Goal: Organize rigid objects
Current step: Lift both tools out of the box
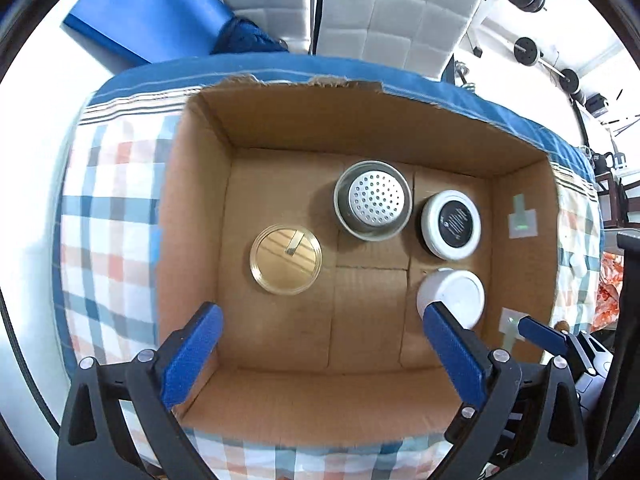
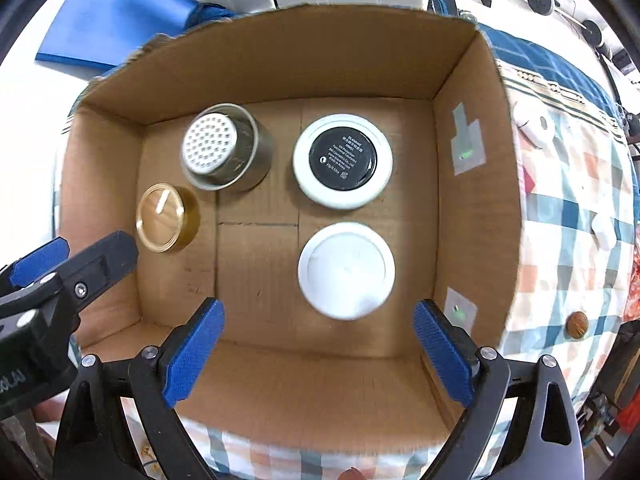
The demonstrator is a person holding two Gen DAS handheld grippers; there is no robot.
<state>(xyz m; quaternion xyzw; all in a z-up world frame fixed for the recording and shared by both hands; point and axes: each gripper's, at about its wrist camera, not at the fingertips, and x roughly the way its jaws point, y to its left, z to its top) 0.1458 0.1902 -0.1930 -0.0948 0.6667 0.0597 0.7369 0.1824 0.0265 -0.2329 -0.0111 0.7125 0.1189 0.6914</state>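
Both grippers open wide, holding nothing.

The left gripper (image 1: 320, 354) and right gripper (image 2: 318, 346) hover over the cardboard box (image 2: 476, 216) (on a checked bed); ahead of the blue fingers (image 2: 194, 354) sit a white lid (image 2: 346, 270), black-and-white jar (image 2: 342, 160), metal strainer cup (image 2: 220, 148) and gold tin (image 2: 162, 216).

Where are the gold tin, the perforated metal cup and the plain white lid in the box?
gold tin (image 1: 286, 259): left wrist view, centre of its lid.
perforated metal cup (image 2: 208, 144): right wrist view, its holed face.
plain white lid (image 2: 346, 270): right wrist view, middle of its top.
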